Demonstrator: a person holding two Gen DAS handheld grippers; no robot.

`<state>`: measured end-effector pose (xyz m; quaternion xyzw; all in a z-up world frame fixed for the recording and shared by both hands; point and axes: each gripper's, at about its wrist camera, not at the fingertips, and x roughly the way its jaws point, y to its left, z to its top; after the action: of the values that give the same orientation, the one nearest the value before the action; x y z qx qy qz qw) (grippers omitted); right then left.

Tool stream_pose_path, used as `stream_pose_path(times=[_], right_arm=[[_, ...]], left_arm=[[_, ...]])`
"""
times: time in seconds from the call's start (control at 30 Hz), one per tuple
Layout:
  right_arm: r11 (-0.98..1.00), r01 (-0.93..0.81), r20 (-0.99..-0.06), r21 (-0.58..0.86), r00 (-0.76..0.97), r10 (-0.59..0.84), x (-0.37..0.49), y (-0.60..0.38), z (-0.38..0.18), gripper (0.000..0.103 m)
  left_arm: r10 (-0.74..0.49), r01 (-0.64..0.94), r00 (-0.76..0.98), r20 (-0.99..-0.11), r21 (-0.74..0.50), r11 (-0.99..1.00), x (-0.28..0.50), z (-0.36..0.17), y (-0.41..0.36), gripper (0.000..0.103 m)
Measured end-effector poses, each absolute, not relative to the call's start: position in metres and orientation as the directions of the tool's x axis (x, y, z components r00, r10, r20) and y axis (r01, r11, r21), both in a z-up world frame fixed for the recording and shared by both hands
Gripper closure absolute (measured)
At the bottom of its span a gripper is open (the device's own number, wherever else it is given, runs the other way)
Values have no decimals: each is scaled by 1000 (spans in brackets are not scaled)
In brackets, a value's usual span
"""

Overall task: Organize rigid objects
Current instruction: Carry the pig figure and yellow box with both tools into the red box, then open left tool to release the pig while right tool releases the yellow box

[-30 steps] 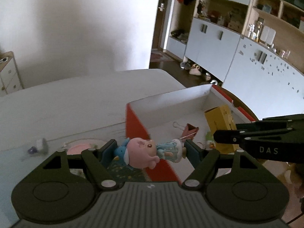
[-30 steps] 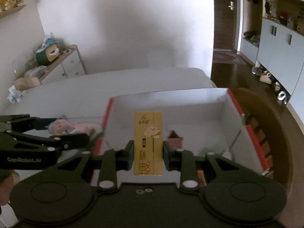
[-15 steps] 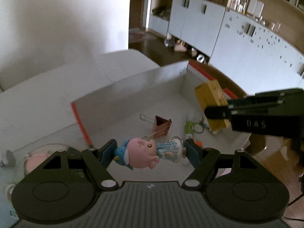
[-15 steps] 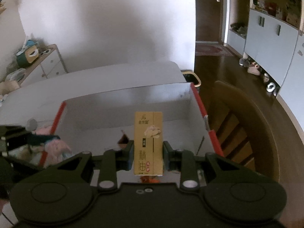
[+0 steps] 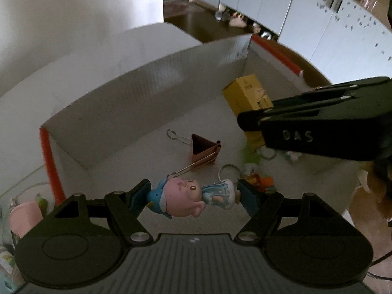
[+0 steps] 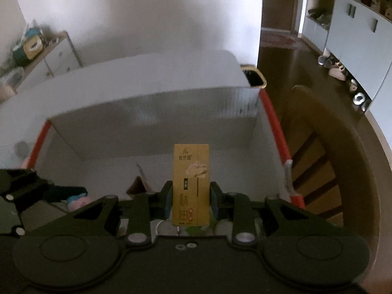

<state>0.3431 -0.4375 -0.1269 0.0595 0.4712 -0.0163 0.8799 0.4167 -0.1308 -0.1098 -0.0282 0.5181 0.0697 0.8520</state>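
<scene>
Left gripper (image 5: pixel 194 197) jaws clamp pink figurine (image 5: pixel 188 199) sideways, lower centre, above white box (image 5: pixel 152 93) floor. Right gripper (image 6: pixel 188 199) jaws pinch yellow carton (image 6: pixel 191 183) upright, centre frame, inside box. Binder clip (image 5: pixel 204 148) lies beyond the figurine.

Home interior is indicated — pale blue cabinets (image 5: pixel 325 24) are seen along one wall, shoes (image 5: pixel 236 20) are left on the dark wood floor (image 6: pixel 276 46) beneath them, a wooden chair (image 6: pixel 325 171) is drawn up to the white table (image 6: pixel 137 78).
</scene>
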Motion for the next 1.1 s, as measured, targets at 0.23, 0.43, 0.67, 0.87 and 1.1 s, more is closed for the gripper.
stream_pose_path(times=[0.23,0.43,0.67,0.87,1.1], right_arm=[[996,53,-871,72,489,37,354,-435,-141,74],[998,36,-889,60,456,37,356,-430,-145,73],[997,36,-900,68,434,46,360,-427,-145,71],[997,27,-897,70,439,51,357,-429,-140,68],[997,30,-893,69,448,48,357,-436,-138,59]], left_arm=[[96,-172,374,-922,33,985,435,-124,-127,26],[83,-170,321,-943,28,985,441,-133,-127,26],[54,-197,237,-970,7,980,447,-144,-120,26],[44,-219,197,-979,-1,976,450,-148,-116,25],[67,-196,187,-980,29,980,447,-147,-119,26]])
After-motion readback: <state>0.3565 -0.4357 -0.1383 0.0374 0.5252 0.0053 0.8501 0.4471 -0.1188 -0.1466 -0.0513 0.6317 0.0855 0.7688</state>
